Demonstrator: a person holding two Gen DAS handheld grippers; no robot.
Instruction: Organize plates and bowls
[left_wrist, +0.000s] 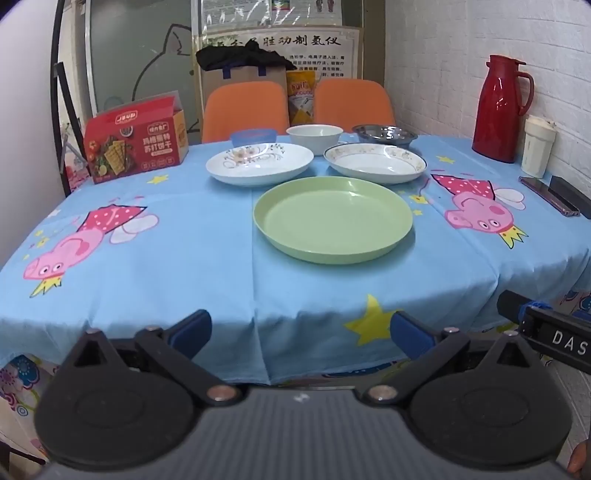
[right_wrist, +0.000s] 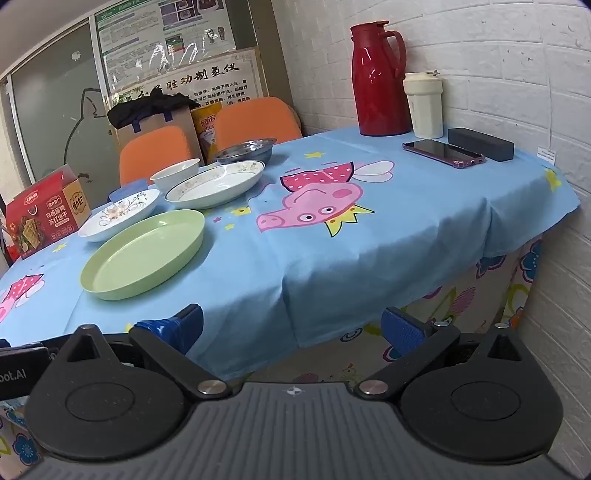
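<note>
A green plate (left_wrist: 332, 218) (right_wrist: 144, 254) lies on the blue tablecloth nearest me. Behind it are a white floral plate (left_wrist: 258, 162) (right_wrist: 118, 214) on the left and a gold-rimmed white plate (left_wrist: 375, 162) (right_wrist: 216, 182) on the right. Further back stand a white bowl (left_wrist: 314, 136) (right_wrist: 175, 173), a steel bowl (left_wrist: 384, 134) (right_wrist: 245, 149) and a blue lidded container (left_wrist: 253, 136) (right_wrist: 127, 192). My left gripper (left_wrist: 301, 332) is open and empty, in front of the table's near edge. My right gripper (right_wrist: 291, 328) is open and empty, off the table's near right edge.
A red biscuit box (left_wrist: 135, 144) stands at the back left. A red thermos (right_wrist: 376, 77), a white cup (right_wrist: 423, 105), a phone (right_wrist: 443, 153) and a black case (right_wrist: 480, 144) sit by the brick wall at the right. Two orange chairs (left_wrist: 245, 110) stand behind the table.
</note>
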